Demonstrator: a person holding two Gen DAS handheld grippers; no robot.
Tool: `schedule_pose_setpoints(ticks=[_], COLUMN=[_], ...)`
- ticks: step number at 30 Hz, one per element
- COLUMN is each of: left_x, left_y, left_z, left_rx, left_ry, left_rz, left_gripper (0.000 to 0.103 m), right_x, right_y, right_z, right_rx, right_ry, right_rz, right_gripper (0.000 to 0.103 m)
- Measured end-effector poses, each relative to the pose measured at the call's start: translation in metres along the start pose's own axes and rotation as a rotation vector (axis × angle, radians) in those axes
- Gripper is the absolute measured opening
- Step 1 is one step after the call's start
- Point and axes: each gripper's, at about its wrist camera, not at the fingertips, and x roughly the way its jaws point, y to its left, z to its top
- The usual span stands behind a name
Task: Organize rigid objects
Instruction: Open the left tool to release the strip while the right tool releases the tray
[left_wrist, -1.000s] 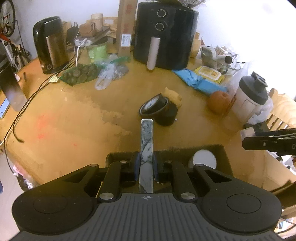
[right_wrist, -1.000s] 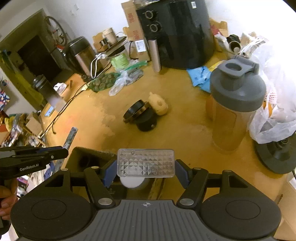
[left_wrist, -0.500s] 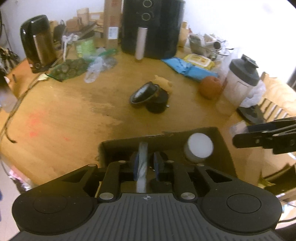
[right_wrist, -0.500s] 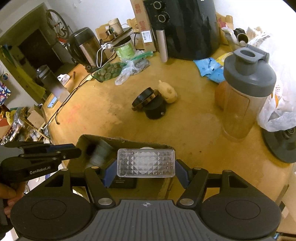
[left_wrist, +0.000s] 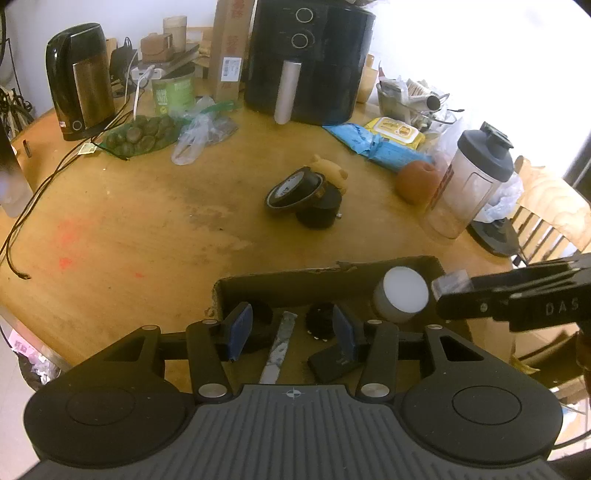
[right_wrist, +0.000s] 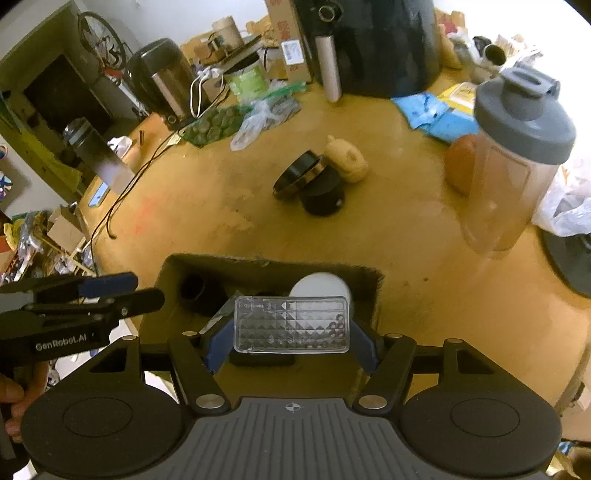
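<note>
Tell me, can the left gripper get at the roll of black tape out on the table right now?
Probably yes. The left gripper has its jaws opening over the box, gripping nothing, and the table between the box and the tape roll looks bare. The roll leans on a black cylinder.

Right gripper (right_wrist: 291, 325) clamps clear case (right_wrist: 291, 325) above box (right_wrist: 373, 295), seemingly.

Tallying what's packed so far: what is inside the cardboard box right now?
In the cardboard box: a white-lidded jar, a marbled flat bar, a black ridged knob and a flat black piece. The grippers hide the box's near part.
</note>
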Motion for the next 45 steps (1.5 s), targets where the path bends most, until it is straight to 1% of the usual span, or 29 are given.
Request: schedule_pose_setpoints(ticks=[10, 14, 17, 18, 19, 20, 22, 28, 30, 39, 41, 45], left_x=[0.006, 0.008, 0.011, 0.012, 0.013, 0.014, 0.015, 0.021, 0.022, 0.023, 0.024, 0.025], left_y=[0.011, 0.014, 0.017, 0.019, 0.02, 0.021, 0.023, 0.027, 0.027, 0.031, 0.031, 0.03], left_z=[0.012, 0.014, 0.014, 0.014, 0.015, 0.015, 0.015, 0.017, 0.018, 0.023, 0.025, 0.028], left_rx=[0.008, 0.008, 0.011, 0.012, 0.013, 0.014, 0.017, 0.026, 0.032, 0.046, 0.048, 0.053], left_ry=[-0.01, -0.004, 0.006, 0.009, 0.013, 0.019, 0.026, 0.049, 0.054, 0.049, 0.046, 0.039], left_rz=[0.0, 0.005, 0.005, 0.004, 0.004, 0.005, 0.006, 0.006, 0.006, 0.0, -0.006, -0.015], left_gripper=[0.048, 0.048, 0.048, 0.048, 0.048, 0.048, 0.048, 0.048, 0.048, 0.049, 0.05, 0.05], right_x=[0.014, 0.02, 0.027, 0.029, 0.03, 0.03, 0.029, 0.03, 0.03, 0.028, 0.026, 0.019], right_y=[0.015, 0.018, 0.018, 0.018, 0.018, 0.019, 0.021, 0.023, 0.023, 0.019, 0.018, 0.014], right_z=[0.002, 0.002, 0.002, 0.002, 0.001, 0.001, 0.001, 0.006, 0.007, 0.011, 0.011, 0.012], right_rx=[-0.02, -0.015, -0.002, 0.002, 0.005, 0.008, 0.006, 0.005, 0.01, 0.047, 0.045, 0.031], right_ry=[0.07, 0.095, 0.13, 0.137, 0.142, 0.142, 0.126, 0.106, 0.099, 0.036, 0.008, -0.074], right_rz=[0.001, -0.007, -0.018, -0.021, -0.021, -0.021, -0.029, -0.039, -0.054, -0.116, -0.139, -0.187], right_gripper=[0.07, 0.07, 0.07, 0.072, 0.079, 0.09, 0.099, 0.1, 0.103, 0.103, 0.103, 0.103])
